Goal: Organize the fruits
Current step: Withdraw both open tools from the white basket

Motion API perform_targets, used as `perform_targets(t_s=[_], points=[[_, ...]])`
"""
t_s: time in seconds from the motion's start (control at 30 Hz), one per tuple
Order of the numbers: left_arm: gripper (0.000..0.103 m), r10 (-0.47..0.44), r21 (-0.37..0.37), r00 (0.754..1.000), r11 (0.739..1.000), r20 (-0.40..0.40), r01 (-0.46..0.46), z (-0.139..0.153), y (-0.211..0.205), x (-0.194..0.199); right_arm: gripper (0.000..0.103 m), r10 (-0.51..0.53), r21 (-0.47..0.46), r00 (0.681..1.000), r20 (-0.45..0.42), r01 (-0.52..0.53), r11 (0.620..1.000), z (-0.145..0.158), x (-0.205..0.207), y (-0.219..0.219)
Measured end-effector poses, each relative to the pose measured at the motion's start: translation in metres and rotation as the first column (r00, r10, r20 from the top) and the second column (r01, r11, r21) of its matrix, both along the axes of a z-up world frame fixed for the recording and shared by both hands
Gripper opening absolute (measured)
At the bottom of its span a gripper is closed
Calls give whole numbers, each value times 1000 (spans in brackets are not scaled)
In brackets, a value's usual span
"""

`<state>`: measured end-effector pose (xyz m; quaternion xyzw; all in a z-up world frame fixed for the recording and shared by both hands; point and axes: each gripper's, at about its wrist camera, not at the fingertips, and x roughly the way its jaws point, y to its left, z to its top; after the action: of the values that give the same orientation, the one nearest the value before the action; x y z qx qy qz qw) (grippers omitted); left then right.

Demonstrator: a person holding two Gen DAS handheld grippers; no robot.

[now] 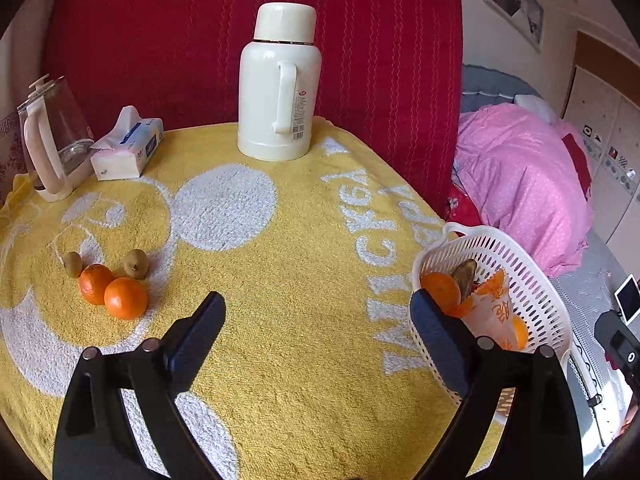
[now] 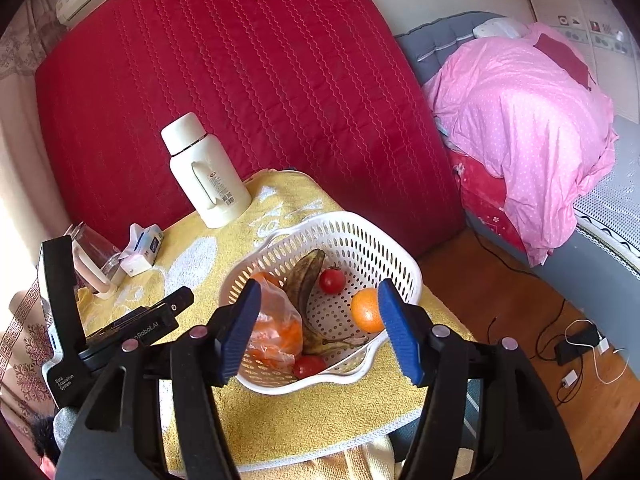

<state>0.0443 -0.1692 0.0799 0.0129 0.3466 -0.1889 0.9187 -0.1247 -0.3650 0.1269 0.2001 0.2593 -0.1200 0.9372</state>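
Note:
Two oranges (image 1: 125, 297) (image 1: 95, 283) and two kiwis (image 1: 135, 263) (image 1: 73, 264) lie on the yellow towel at the left. My left gripper (image 1: 318, 314) is open and empty above the towel, to the right of them. A white perforated basket (image 2: 384, 252) stands at the table's right edge; it also shows in the left wrist view (image 1: 536, 296). It holds an orange (image 2: 366, 310), a dark banana (image 2: 310, 280), two tomatoes (image 2: 332, 280) (image 2: 309, 365) and a plastic bag with orange pieces (image 2: 276, 320). My right gripper (image 2: 318, 330) is open and empty just above the basket.
A white thermos (image 1: 278, 84) stands at the back of the table, a tissue pack (image 1: 126, 146) and a glass kettle (image 1: 52, 136) at the back left. A red quilted panel stands behind. A bed with a pink quilt (image 2: 520, 120) is at the right. Cables lie on the floor (image 2: 576, 344).

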Motion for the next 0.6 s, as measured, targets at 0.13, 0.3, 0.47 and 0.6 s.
perform_targets(t_s=[0.13, 0.3, 0.47, 0.6], points=[[93, -1, 9, 1000, 1000, 28, 1, 0, 6, -5, 65, 3, -17, 1000, 2, -3, 1000, 1, 1, 5], [93, -2, -27, 999, 1000, 46, 4, -2, 17, -11, 70, 2, -27, 1000, 12, -2, 1000, 2, 0, 8], [93, 6, -27, 999, 1000, 49, -4, -2, 23, -14, 70, 9, -31, 1000, 10, -8, 999, 1, -1, 12], [93, 8, -18, 999, 1000, 51, -7, -2, 27, -16, 70, 17, -32, 1000, 9, -17, 999, 1, -1, 16]])
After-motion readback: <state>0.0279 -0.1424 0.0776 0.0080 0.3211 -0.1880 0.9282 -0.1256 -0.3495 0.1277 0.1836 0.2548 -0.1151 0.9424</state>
